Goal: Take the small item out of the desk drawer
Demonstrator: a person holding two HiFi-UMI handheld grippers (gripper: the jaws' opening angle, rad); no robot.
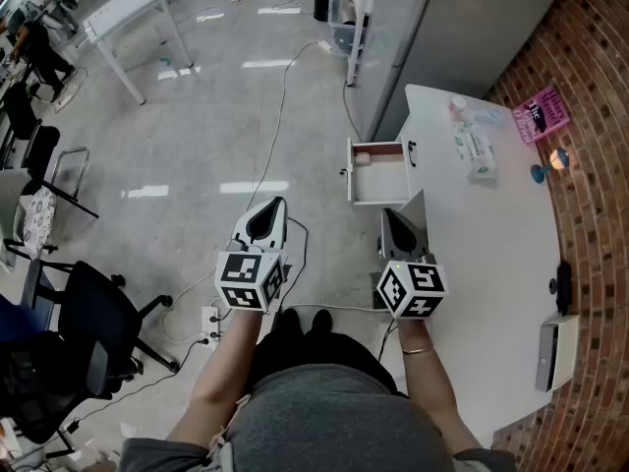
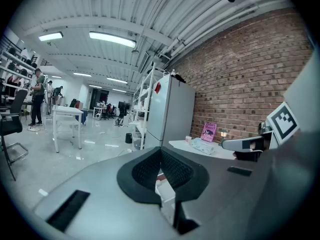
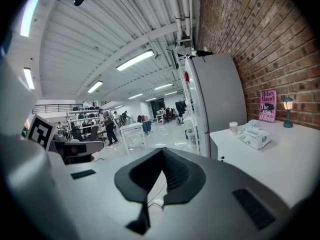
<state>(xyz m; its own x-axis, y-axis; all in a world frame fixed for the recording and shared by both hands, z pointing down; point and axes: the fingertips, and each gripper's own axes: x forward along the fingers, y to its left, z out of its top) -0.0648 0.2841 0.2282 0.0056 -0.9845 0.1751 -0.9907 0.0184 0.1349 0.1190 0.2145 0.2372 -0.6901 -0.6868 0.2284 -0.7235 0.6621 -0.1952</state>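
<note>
Glossy floor (image 1: 197, 116), smooth white desk (image 1: 491, 254), boxy drawer (image 1: 383, 185) open (small item (image 1: 362, 157) inside), left claw (image 1: 274, 205), right claw (image 1: 389, 214) both closed

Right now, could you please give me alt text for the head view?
Seen from above, a person holds the left gripper and right gripper, both shut and empty, short of an open drawer in a white desk; a small item lies in one corner of it. Wipes and a pink book sit on the desk.
</note>
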